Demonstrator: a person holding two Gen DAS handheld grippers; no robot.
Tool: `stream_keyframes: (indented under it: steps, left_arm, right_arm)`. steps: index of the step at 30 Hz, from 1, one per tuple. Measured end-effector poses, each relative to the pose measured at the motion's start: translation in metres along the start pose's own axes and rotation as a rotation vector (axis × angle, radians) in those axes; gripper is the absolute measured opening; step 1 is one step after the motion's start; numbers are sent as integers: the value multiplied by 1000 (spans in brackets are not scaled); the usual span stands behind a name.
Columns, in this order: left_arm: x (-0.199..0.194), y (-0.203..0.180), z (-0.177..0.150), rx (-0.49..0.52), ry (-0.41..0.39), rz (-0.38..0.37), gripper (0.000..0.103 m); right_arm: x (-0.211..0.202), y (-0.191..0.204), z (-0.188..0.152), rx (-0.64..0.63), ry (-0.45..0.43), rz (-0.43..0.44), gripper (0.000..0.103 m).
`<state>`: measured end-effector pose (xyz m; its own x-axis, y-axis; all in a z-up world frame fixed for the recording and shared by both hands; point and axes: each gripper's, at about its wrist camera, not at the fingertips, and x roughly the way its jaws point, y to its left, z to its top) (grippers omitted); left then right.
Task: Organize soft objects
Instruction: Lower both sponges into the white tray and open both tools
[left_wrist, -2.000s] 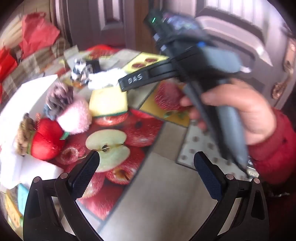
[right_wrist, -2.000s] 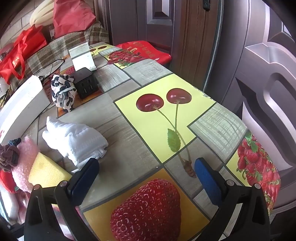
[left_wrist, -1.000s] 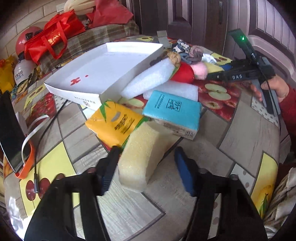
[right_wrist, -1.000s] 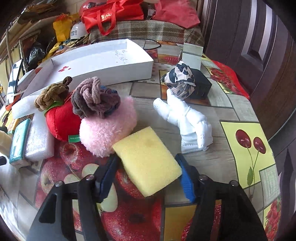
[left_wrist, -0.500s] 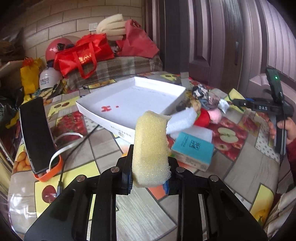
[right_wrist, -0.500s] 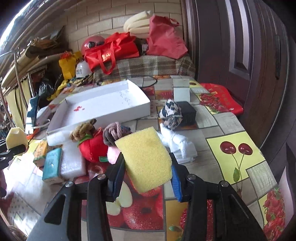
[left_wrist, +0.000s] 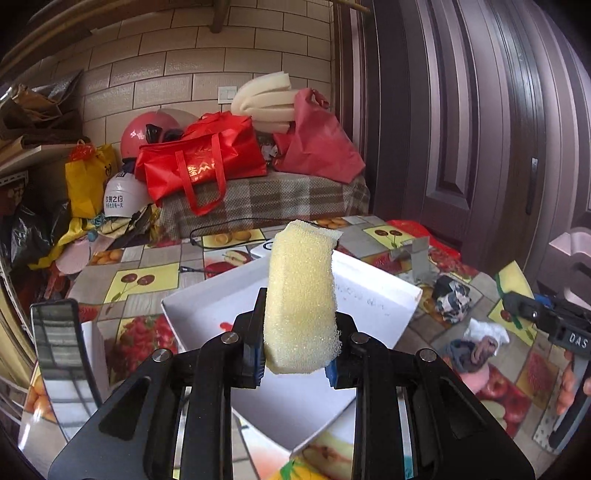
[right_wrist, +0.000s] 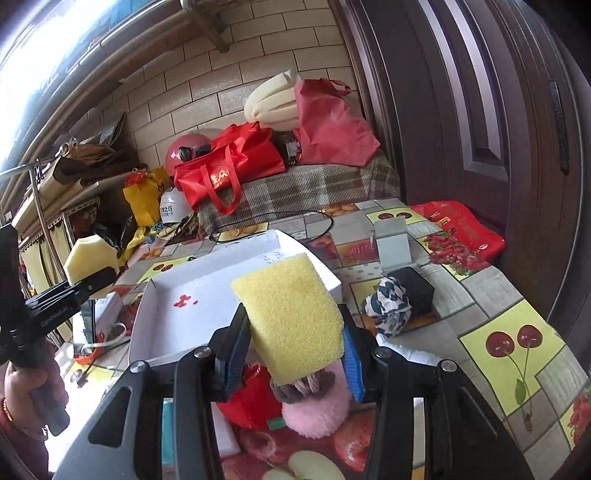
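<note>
My left gripper (left_wrist: 293, 363) is shut on a pale cream sponge (left_wrist: 301, 299) and holds it upright above the white tray (left_wrist: 373, 291). My right gripper (right_wrist: 291, 360) is shut on a yellow sponge (right_wrist: 291, 317) and holds it above the near edge of the same white tray (right_wrist: 192, 325). The left gripper with its cream sponge (right_wrist: 90, 258) also shows at the left of the right wrist view. Below the yellow sponge lie a pink fluffy ball (right_wrist: 317, 413), a brown scrunchie (right_wrist: 303, 386) and a red soft toy (right_wrist: 251, 402).
A patterned cloth ball (right_wrist: 388, 306) and a black box (right_wrist: 415, 288) sit right of the tray. A white cloth (left_wrist: 485, 332) lies near them. A phone (left_wrist: 61, 347) lies at the left. Red bags (left_wrist: 199, 158) and helmets (left_wrist: 122, 195) are piled behind the table.
Both grippers have lifted their sponges higher and carried them over the white tray. Earlier each gripper closed on its sponge on the table.
</note>
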<state>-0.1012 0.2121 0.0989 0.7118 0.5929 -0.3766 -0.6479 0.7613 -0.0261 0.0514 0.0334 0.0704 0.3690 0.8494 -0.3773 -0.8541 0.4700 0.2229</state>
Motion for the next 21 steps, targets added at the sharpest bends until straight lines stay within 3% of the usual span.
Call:
stream_keyframes:
  steps: [6, 14, 21]
  left_arm:
    - [38, 5, 19, -18, 17, 35, 23]
    - [70, 22, 13, -34, 86, 67, 23]
    - [99, 35, -1, -62, 175, 78, 23]
  right_arm:
    - [24, 11, 19, 19, 2, 17, 45]
    - [64, 41, 46, -28, 27, 35, 45]
    - [125, 61, 51, -21, 181, 59, 46]
